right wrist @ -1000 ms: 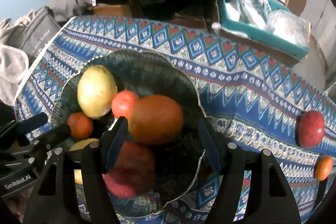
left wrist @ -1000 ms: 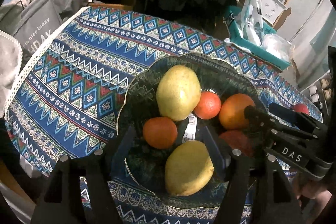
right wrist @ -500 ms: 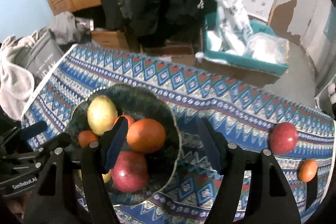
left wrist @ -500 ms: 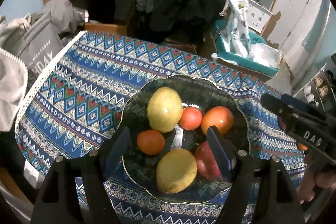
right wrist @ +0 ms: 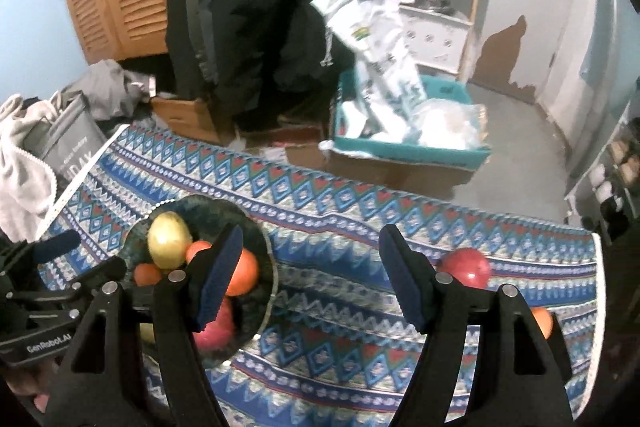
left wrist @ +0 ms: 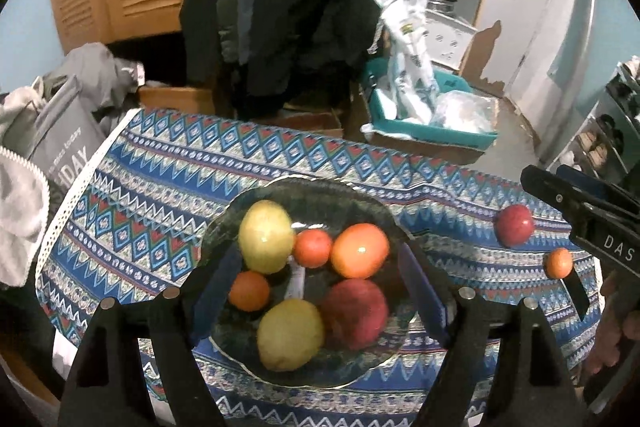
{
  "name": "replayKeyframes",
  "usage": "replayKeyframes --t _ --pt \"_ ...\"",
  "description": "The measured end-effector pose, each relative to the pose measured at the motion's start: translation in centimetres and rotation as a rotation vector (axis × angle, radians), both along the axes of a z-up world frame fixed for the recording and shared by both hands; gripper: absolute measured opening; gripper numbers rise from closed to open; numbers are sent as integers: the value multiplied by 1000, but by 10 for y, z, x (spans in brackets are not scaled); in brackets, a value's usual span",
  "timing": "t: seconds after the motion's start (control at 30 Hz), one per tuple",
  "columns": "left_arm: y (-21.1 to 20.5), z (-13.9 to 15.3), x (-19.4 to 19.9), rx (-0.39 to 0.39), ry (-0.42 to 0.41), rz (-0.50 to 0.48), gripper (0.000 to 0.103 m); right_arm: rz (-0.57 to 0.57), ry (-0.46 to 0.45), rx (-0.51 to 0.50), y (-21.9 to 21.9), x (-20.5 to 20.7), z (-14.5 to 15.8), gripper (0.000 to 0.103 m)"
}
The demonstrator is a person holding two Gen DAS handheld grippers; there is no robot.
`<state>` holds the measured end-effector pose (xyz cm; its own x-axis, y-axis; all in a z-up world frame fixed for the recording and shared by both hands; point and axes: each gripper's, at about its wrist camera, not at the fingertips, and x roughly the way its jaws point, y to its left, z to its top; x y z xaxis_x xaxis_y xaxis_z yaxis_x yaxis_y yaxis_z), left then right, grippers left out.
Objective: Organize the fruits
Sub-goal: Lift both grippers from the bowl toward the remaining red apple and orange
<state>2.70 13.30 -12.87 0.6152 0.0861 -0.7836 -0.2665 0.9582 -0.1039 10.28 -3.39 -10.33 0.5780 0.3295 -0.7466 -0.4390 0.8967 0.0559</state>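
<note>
Bowl (left wrist: 224,227): dark glass, on the patterned cloth (left wrist: 132,203), left part of the table. Holds six fruits: two yellow ones, two small oranges, a large orange (left wrist: 360,250), a red apple (left wrist: 354,313).

Loose fruit: red apple (right wrist: 466,267) and small orange (right wrist: 543,321) lie on the cloth near its right edge, well apart from the bowl. Apple is farther from the camera, orange nearer and more to the right.

Key relation: in the right wrist view the loose apple sits just right of the right finger, ahead of the tips and outside the gap. Small orange is partly hidden behind the same finger's base. Both fruits are round, so no long axis to line up with.

Nearer hand: right gripper (right wrist: 310,275), by a wide margin. Left gripper (left wrist: 316,283) hangs over the bowl.

Right fingers: spread wide, nothing between them but bare cloth; touching nothing.

Left fingers: spread wide, framing the bowl's fruit from above; no contact visible, nothing held.

Judgement: two fruits left to bowl. Next move likely needs the right gripper swung rightward and forward to centre the apple in the gap.

Risk: round fruit near the cloth edge may roll off if nudged.
</note>
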Motion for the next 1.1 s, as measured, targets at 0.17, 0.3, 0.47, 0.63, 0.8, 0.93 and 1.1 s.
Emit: replayKeyframes --t 0.17,0.3,0.47,0.63,0.8,0.93,1.1 --pt "-21 15 2 3 -34 -37 87 -38 -33 -3 -26 -6 13 72" --pt "-38 25 4 -1 -57 -66 87 -76 -53 -8 -49 -11 21 72" --pt "-59 37 7 1 -81 -109 87 -133 -67 1 -82 -15 29 74" --pt "-82 46 11 -11 -97 -154 87 -187 -80 -1 -112 -19 33 74" --pt "-102 55 10 -9 -115 -190 87 -247 -95 12 -140 -23 36 74" --pt "-117 61 11 -7 -125 -216 90 -280 -101 23 -161 -28 39 74" --pt "-138 64 14 7 -130 -253 92 -321 -105 25 -187 -34 40 75"
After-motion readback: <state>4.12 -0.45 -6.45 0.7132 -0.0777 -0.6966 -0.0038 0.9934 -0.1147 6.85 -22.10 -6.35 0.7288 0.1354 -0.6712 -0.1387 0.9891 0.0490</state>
